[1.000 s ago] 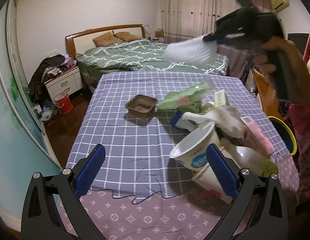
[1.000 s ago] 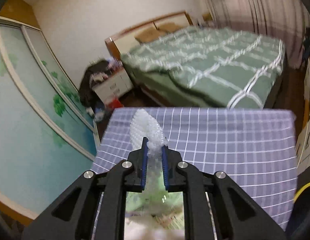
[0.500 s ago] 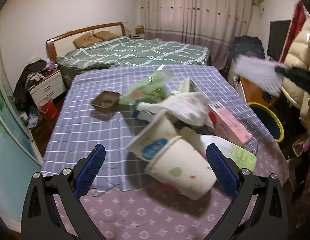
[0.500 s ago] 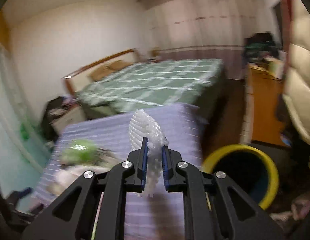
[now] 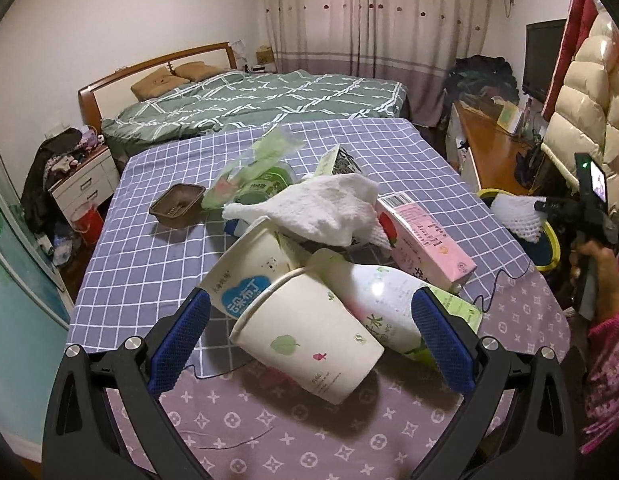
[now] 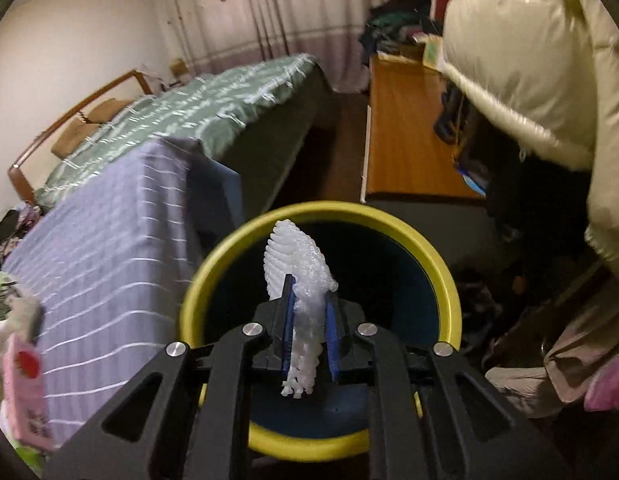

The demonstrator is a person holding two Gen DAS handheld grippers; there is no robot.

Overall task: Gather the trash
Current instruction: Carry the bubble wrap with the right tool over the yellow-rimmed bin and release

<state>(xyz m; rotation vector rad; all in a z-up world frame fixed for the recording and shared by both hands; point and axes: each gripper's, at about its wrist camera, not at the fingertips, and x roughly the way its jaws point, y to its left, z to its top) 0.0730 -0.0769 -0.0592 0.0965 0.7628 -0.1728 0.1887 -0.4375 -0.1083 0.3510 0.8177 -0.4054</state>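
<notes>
Pinching foam net [image 6: 299,276], right claw [image 6: 308,320] over bin [image 6: 441,264].

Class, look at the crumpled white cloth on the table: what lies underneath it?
The white cloth drapes over the pink carton and a paper cup's rim. Anything else beneath is covered.

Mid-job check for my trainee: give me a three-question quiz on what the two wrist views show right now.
1. True or false: the right claw is shut on the white foam net.
2. What sits directly below that net? A) the brown tray B) the yellow-rimmed bin C) the bed
3. Fill in: the left claw is open, and between its fingers lies a paper ____ on its side.

Key: 1 true; 2 B; 3 cup
</notes>
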